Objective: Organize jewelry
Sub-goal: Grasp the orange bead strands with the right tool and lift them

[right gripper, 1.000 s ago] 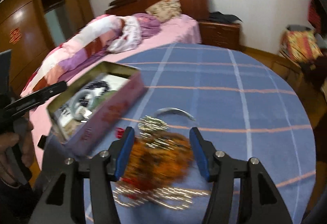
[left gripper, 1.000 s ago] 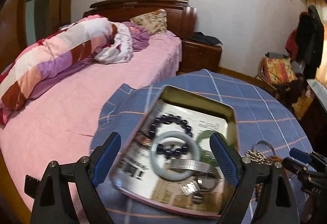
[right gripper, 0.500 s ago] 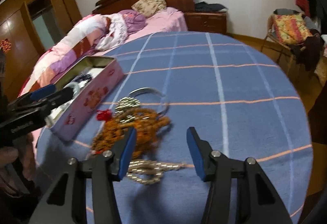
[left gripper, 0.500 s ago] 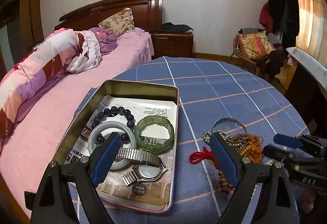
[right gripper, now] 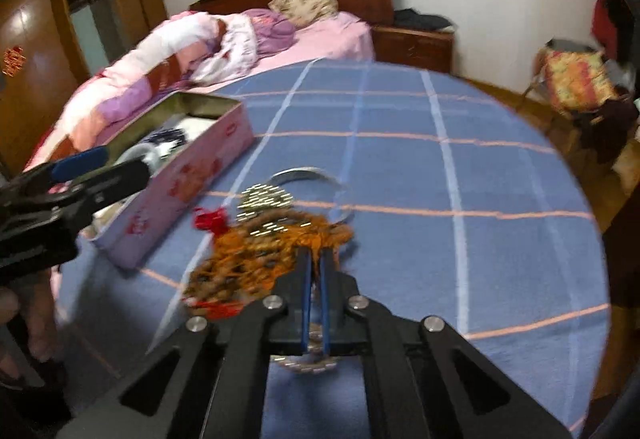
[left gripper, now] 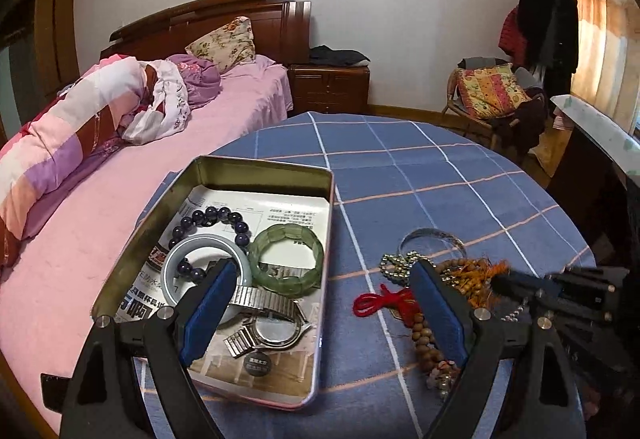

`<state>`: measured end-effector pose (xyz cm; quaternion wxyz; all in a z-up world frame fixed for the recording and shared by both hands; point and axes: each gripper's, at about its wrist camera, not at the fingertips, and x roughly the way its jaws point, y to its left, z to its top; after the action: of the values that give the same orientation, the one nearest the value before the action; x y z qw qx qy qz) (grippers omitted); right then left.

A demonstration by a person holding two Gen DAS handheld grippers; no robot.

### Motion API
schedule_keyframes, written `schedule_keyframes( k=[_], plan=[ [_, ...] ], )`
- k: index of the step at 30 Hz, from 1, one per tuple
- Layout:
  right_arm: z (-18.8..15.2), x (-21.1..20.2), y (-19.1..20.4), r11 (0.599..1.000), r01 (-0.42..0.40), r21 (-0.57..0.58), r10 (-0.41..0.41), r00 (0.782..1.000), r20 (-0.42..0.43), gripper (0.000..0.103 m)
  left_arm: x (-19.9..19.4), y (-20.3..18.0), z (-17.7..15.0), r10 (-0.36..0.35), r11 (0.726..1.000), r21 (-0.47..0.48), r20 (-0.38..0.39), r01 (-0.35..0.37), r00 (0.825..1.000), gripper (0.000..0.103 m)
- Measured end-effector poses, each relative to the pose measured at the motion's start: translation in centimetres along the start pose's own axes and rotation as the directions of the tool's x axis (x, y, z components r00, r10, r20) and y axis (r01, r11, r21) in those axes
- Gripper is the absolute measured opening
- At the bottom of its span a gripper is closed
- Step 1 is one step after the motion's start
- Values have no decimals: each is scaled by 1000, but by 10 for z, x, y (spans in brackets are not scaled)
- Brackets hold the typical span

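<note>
Pinching closed with the right gripper (right gripper: 315, 263) on the tangled orange-tasselled wooden bead strand (right gripper: 264, 251), heaped just ahead of its jaws. Holding the left gripper (left gripper: 324, 315) wide open, nothing between, hovering over the rectangular pink metal tin (left gripper: 264, 169) holding bracelets.

Hidden, cropped, blurred

Bangle (left gripper: 188, 259) partly behind left gripper's (left gripper: 320, 313) finger; bead pile (right gripper: 264, 251) motion-blurred, strands indistinct; chain (right gripper: 308, 363) mostly under right gripper (right gripper: 315, 263); hand (right gripper: 24, 323) cropped at edge.
</note>
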<state>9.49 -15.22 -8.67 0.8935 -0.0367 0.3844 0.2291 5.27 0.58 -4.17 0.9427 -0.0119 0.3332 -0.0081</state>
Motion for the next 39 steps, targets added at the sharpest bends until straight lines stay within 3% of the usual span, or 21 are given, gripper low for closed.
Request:
schedule_keyframes(
  k=[7,8,11,12,13,14,20,21,22,25,30,35,39],
  plan=[
    [5,-12,-34,993,98,69,-100,994,33,4,3,-8,-1,-11,1000,15,-10,11,1000,89],
    [6,-13,-38,992,94,81,-97,995,30,4,3,-9,-1,-10,1000,16,-9,10,1000,89],
    [10,-16,-43,991,7,134,-12,999,40,17,4,-10,0,-4,1000,17,-9,4,1000,89],
    [11,-16,-40,991,-18,133,12,999,42,41,4,-10,0,2,1000,18,-11,-2,1000,89],
    [13,-15,-33,992,-42,119,37,998,42,71,5,-10,0,6,1000,17,-14,-6,1000,89],
    [14,-14,-25,994,-50,100,45,998,46,79,6,-8,0,9,1000,16,-16,-9,1000,89],
    [11,20,13,999,-38,-1,38,996,-80,60,7,0,1,58,998,5,-18,-58,998,89],
    [9,26,14,999,-37,-13,36,995,-94,50,7,2,0,63,998,2,-18,-63,998,89],
    [7,29,15,999,-38,-14,37,994,-103,28,7,5,0,68,998,-5,-20,-68,997,89],
    [5,22,13,998,-57,-13,56,995,-85,19,6,14,0,63,998,-27,-18,-63,998,89],
    [11,-9,1,998,-58,21,57,998,23,17,3,16,0,46,998,-37,-6,-46,999,89],
    [17,-34,-22,998,22,59,-27,995,100,17,-1,4,-1,27,1000,-5,2,-26,1000,89],
    [18,-32,-39,992,95,85,-104,988,111,17,3,-12,-2,15,999,35,-7,-15,1000,89]
  ],
)
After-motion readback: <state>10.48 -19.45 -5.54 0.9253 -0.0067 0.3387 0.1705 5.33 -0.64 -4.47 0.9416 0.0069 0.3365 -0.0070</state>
